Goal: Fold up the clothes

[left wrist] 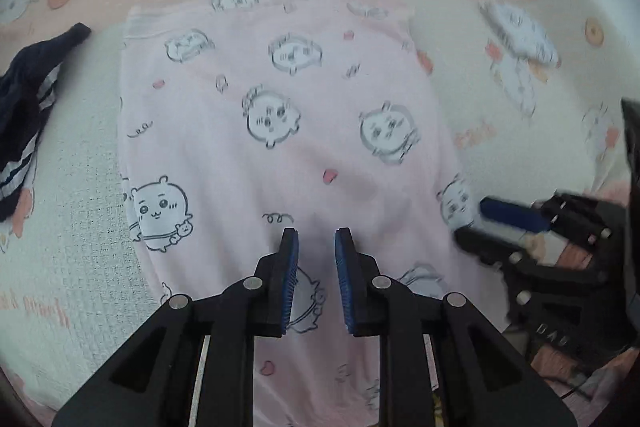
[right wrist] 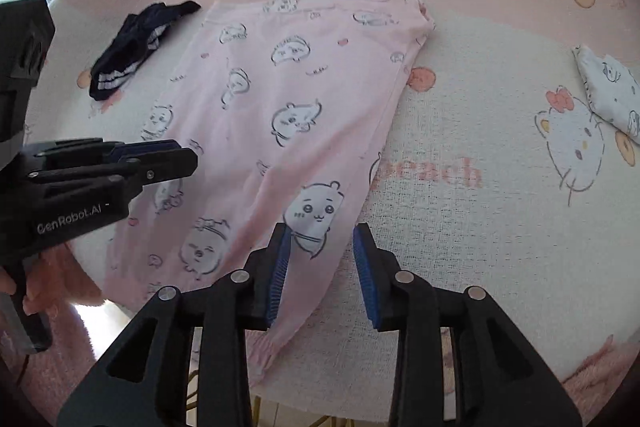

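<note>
Your pink cartoon-print cotton pants (right wrist: 280, 99) look light and floppy, so w/ left gripper (left wrist: 316, 247) and right gripper (right wrist: 320, 243) both parted, empty, pinch the cuff hem at 6 o'clock.

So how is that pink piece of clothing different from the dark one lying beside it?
The pink garment is spread flat and printed with cartoon faces; the dark garment lies bunched up, navy with white stripes. The pink garment is also far bigger than the dark garment. Both lie on the same cartoon-cat bedspread, and neither is held.

pink pants (right wrist: 288, 115) flat on blanket (right wrist: 460, 155) | right claw (right wrist: 320, 267) open above hem | navy garment (right wrist: 132, 47) far-left
</note>
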